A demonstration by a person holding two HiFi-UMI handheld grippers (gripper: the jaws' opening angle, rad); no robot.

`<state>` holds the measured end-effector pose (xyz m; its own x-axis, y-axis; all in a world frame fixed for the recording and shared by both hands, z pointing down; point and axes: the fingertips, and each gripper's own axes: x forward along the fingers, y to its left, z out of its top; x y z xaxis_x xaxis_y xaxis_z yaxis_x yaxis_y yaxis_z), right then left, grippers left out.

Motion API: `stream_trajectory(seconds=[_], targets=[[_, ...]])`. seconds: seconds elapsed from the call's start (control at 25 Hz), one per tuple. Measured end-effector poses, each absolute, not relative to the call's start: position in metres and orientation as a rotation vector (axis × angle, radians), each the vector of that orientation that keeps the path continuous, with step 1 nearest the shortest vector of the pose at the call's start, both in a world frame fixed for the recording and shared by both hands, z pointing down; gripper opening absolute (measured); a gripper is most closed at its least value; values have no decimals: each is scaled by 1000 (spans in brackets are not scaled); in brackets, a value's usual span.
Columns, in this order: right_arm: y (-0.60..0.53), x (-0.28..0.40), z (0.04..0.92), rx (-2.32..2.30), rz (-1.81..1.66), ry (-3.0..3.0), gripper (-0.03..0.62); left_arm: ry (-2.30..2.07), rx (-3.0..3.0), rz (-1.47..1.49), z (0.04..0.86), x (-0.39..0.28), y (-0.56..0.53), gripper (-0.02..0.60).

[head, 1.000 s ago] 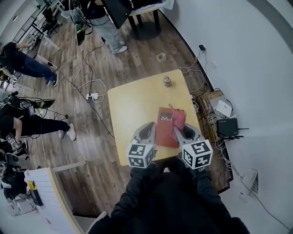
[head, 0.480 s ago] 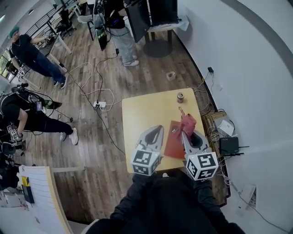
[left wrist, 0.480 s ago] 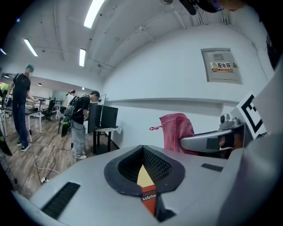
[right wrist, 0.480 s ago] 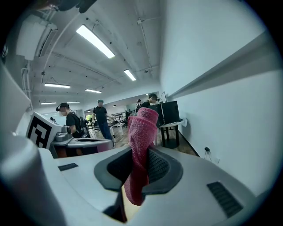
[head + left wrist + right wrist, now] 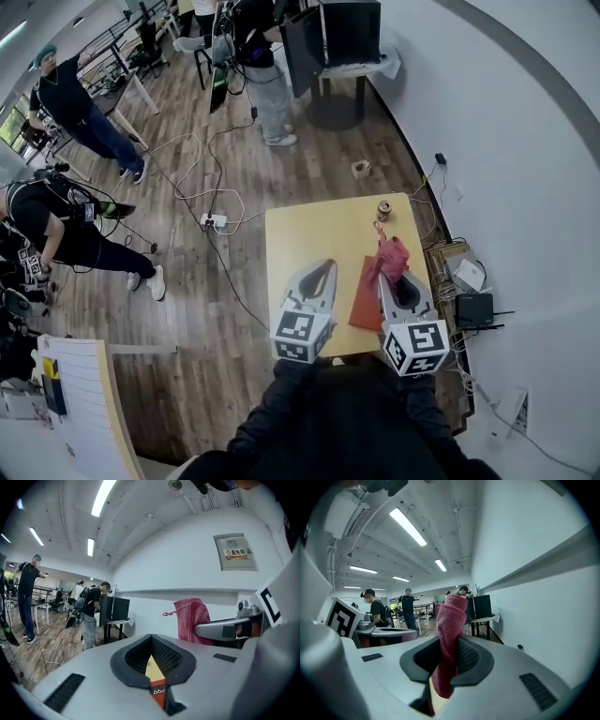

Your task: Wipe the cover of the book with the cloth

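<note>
The book (image 5: 366, 296) carries a small white logo (image 5: 159, 691) on its red cover. It shows through the slit below the left claw (image 5: 319, 274) in the left gripper view, and only something like "Mo" can be read. On the wall ahead of that claw hangs a grey panel with a yellow and red label reading "配电箱" (image 5: 235, 552). Each claw carries a cube with black square markers (image 5: 302, 336).

The left claw is pressed together at its tips with nothing pinched. The right claw (image 5: 392, 281) pinches the pink cloth (image 5: 390, 258), which stands up out of it in a bunched fold, with a tail hanging below the pads.

The book lies flat on the yellow counter (image 5: 309, 234), between the two claws and partly under the right one, and its near end is close to the counter's near edge. The counter's right edge is just right of the right claw. A can (image 5: 383, 210) stands ahead of the right claw, near the far right corner, just past the tip of the cloth. Ahead and to the left of the left claw the counter is bare.

A second ago the cloth lay low over the right part of the cover, and the logo showed in the head view. Now the cloth is raised and points towards the can. The logo cannot be made out from above.
</note>
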<state>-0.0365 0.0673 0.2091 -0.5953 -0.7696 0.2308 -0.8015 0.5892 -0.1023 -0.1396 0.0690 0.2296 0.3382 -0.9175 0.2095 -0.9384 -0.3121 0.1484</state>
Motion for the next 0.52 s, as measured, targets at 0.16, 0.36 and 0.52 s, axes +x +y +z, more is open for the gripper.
stream_trajectory(seconds=[0.16, 0.36, 0.52], targets=[[71, -41, 208, 1342, 278, -2657, 77, -1683, 2360, 112, 229, -148, 74, 34], [78, -41, 207, 1385, 267, -2636, 77, -1674, 2349, 96, 232, -154, 81, 34], [81, -43, 208, 1395, 258, -2631, 77, -1664, 2349, 92, 236, -156, 85, 34]])
